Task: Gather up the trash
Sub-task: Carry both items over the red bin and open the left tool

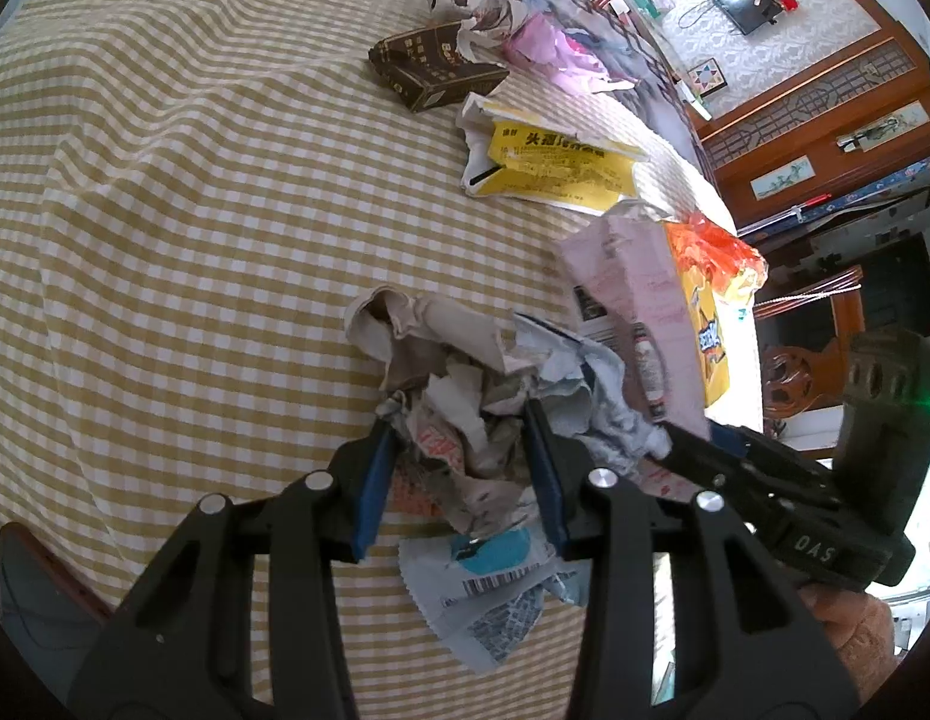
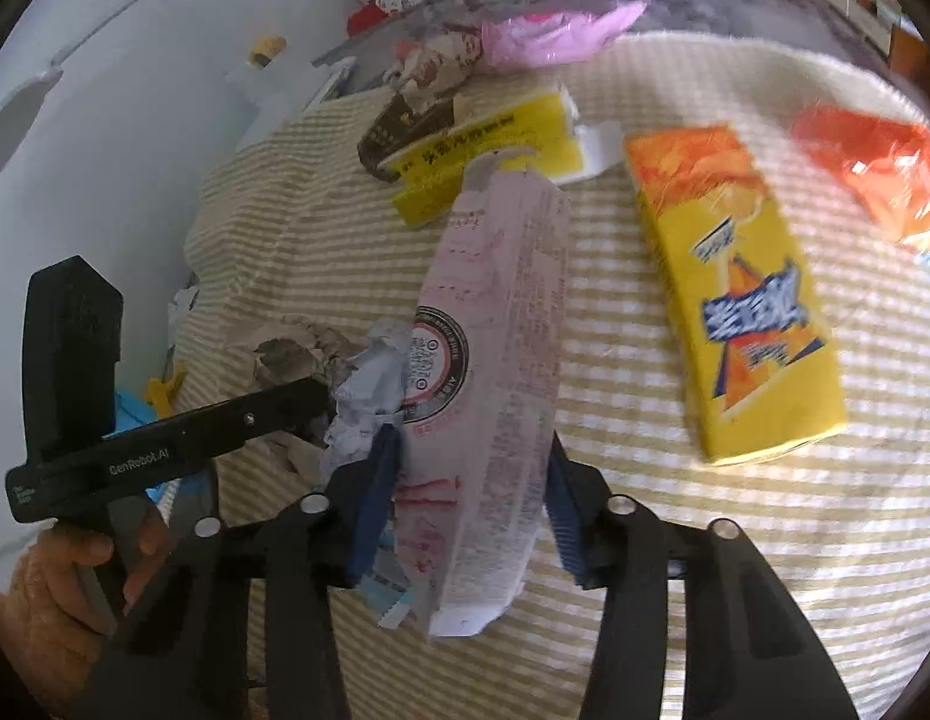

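Trash lies on a yellow checked tablecloth [image 1: 165, 210]. My left gripper [image 1: 459, 426] has its jaws around a wad of crumpled paper [image 1: 459, 414], pads touching its sides. My right gripper [image 2: 471, 450] straddles a flattened pink carton [image 2: 495, 360], jaws at its two edges. The right gripper also shows in the left wrist view [image 1: 765, 480], and the left one in the right wrist view [image 2: 237, 414]. A yellow-orange snack box [image 2: 741, 300] lies right of the pink carton.
A dark brown box [image 1: 435, 69], a yellow flattened packet [image 1: 549, 162], a pink plastic bag [image 1: 549, 48] and an orange wrapper [image 2: 873, 162] lie farther back. A torn blue-white wrapper [image 1: 489, 588] lies under my left gripper. The table edge runs along the right.
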